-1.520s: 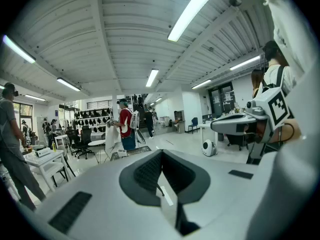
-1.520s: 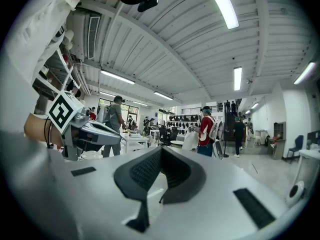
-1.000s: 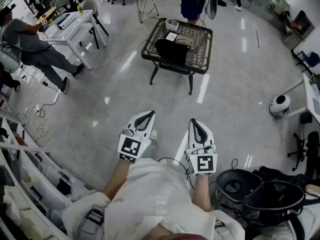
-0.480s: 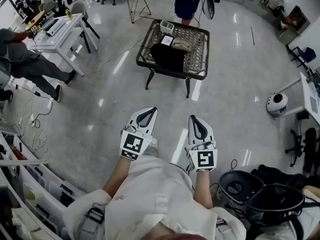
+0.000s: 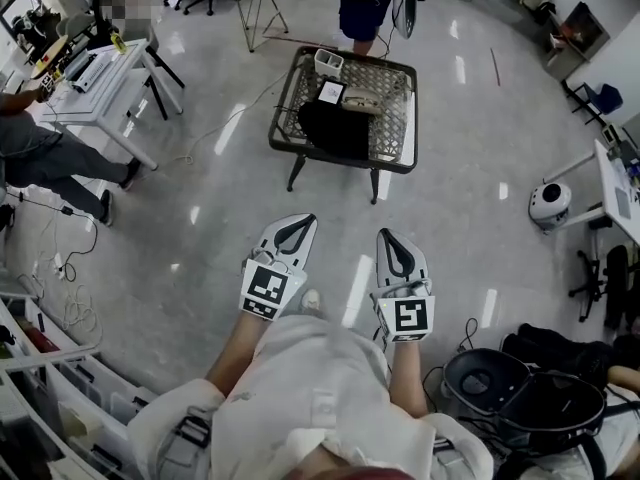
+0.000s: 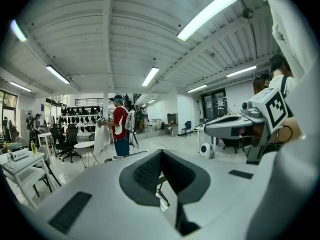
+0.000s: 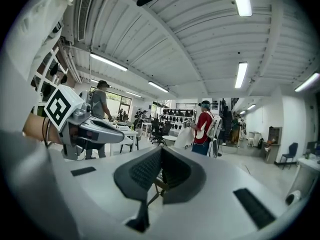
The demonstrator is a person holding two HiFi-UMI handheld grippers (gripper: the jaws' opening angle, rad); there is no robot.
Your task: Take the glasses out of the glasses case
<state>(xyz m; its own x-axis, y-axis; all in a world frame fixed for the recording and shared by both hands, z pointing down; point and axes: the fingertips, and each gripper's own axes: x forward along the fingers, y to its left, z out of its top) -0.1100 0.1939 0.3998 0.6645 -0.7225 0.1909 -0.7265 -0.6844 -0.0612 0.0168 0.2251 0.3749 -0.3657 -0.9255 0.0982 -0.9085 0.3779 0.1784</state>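
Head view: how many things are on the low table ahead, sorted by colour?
White: 2, a small box and a card
Black: 1, a cloth, possibly a bag
Tan: 1, what looks like a case
Total: 4 on the table

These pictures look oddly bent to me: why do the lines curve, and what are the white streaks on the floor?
Head view: a wide lens bows the room at its edges; the streaks on the floor are glare reflected from lights. Left gripper view: strong fisheye, black corners, a ceiling light glaring white. Right gripper view: the same fisheye and dark rim.
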